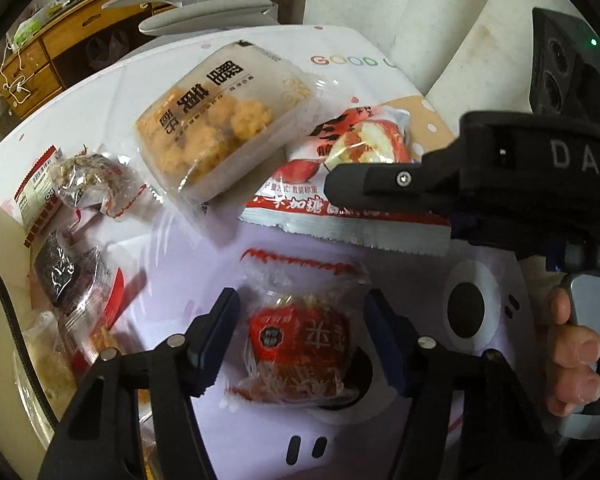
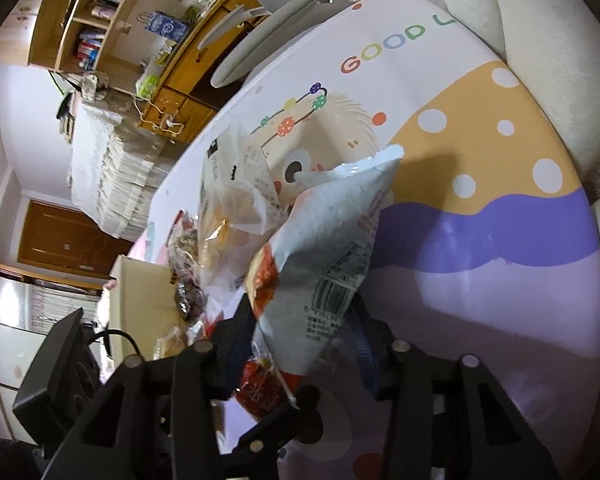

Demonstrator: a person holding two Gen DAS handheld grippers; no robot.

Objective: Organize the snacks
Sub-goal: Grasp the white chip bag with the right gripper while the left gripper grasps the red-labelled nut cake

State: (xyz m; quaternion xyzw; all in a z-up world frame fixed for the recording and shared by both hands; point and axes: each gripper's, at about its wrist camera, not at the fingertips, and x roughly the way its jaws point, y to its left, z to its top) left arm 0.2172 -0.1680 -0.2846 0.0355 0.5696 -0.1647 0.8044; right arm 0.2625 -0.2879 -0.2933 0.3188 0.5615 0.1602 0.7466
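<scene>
Left gripper (image 1: pixel 302 332): jaws apart, partway open, pointing steeply down. Betw. fingers: small clear-wrapped snack w/ red printed label (image 1: pixel 300 340), lying on table. Visible gap each side; pads not pressing on it.

Right gripper (image 2: pixel 300 344): jaws clamped on lower end of large white-and-red foil snack bag w/ barcode panel (image 2: pixel 332 248), bag tilted up off the table, serrated top edge uppermost. In left wrist view same bag shows its red-white printed face w/ fruit picture, held by one black finger (image 1: pixel 364 184) crossing from the right. Person's hand (image 1: pixel 576 360) wraps grey handle at right edge.

Surface: round table w/ cartoon-print vinyl cover, lilac, purple and orange bands (image 2: pixel 500 240), "GOOD" lettering at far side.

Other items, left wrist view:
- Clear plastic tray pack of golden-brown puffed pieces, black lettering (image 1: pixel 224 120), beyond the small snack, touching/overlapping the foil bag's left edge.
- Clear bag of brownish shredded snack, red trim (image 1: pixel 92 180), left.
- Dark-contents clear packet w/ red edge (image 1: pixel 72 276), lower left, near left finger.
- More wrapped packets at far left edge, blurred; kind not discernible.

Background: grey mesh office chair (image 1: pixel 208 4), wooden cabinet (image 1: pixel 60 40).
</scene>
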